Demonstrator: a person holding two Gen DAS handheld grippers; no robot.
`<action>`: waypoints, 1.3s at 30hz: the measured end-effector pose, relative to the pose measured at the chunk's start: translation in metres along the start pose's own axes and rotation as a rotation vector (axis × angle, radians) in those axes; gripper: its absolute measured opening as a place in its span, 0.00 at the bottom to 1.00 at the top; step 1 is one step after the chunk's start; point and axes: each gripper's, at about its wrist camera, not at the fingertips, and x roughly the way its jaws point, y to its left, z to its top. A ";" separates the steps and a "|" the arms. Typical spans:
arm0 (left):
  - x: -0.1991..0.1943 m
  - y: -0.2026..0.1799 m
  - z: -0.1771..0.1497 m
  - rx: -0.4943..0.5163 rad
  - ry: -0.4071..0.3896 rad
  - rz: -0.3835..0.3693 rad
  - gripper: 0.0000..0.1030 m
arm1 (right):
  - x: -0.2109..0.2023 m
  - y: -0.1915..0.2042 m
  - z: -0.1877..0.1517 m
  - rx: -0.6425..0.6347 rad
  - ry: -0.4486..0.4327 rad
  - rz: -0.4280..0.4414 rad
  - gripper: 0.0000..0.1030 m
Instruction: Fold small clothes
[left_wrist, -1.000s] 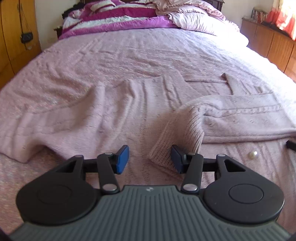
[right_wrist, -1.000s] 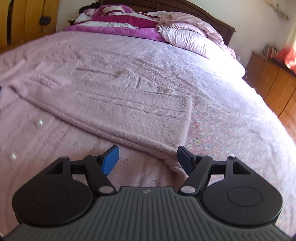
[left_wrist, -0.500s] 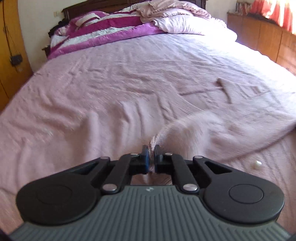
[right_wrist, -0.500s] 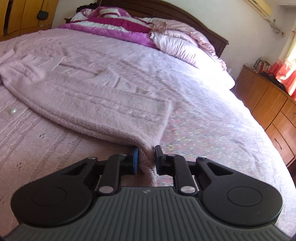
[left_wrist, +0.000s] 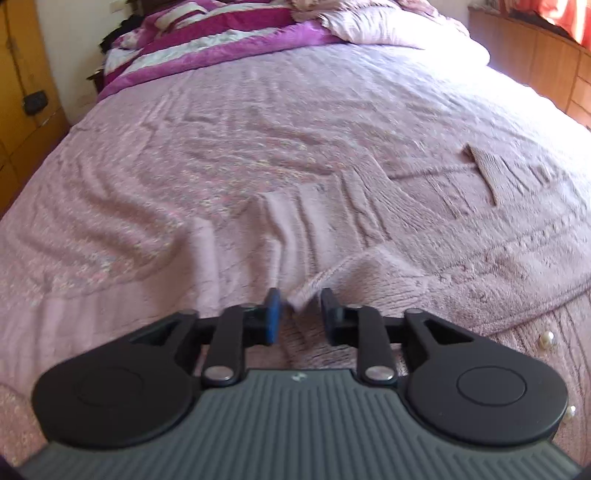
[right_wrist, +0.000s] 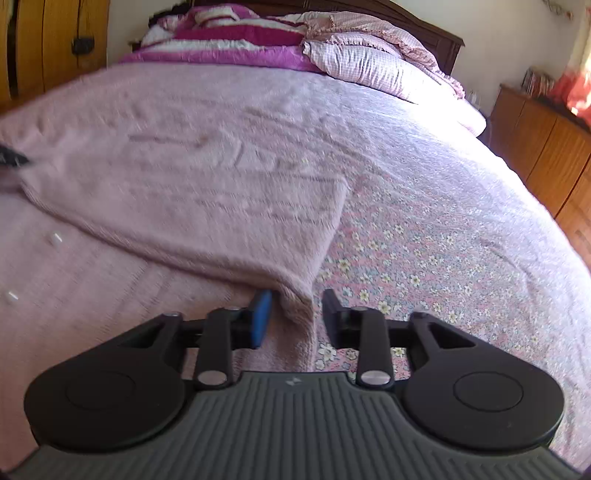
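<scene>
A pale pink knit cardigan (left_wrist: 388, 236) with pearl buttons (left_wrist: 546, 338) lies spread on the pink bedspread. Its lower part is folded up over the rest. In the left wrist view my left gripper (left_wrist: 300, 312) is open, and the folded left corner (left_wrist: 304, 295) lies loose between the fingers. In the right wrist view the cardigan (right_wrist: 207, 210) shows as a folded band. My right gripper (right_wrist: 296, 314) is open, with the folded right corner (right_wrist: 295, 302) resting between its fingers. The tip of the left gripper (right_wrist: 11, 158) shows at the far left edge.
The bed runs far ahead to a purple and white striped blanket (left_wrist: 207, 33) and pink pillows (right_wrist: 373, 70) at the headboard. Wooden cabinets (right_wrist: 546, 147) stand along the right side of the bed. A wooden wardrobe (left_wrist: 22, 85) stands on the left.
Both grippers closed on the cardigan's folded corners half a second ago, then opened and let them go. The folded edge now lies flatter and further up the cardigan.
</scene>
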 end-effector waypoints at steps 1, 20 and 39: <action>-0.006 0.003 0.000 -0.011 -0.011 -0.011 0.29 | -0.005 -0.001 0.003 0.008 -0.012 0.008 0.49; -0.001 -0.008 -0.027 0.018 0.029 0.093 0.68 | 0.044 0.019 -0.010 -0.033 0.017 -0.030 0.62; 0.020 -0.004 -0.011 -0.130 -0.039 -0.006 0.40 | 0.090 -0.039 0.037 0.342 -0.016 0.025 0.64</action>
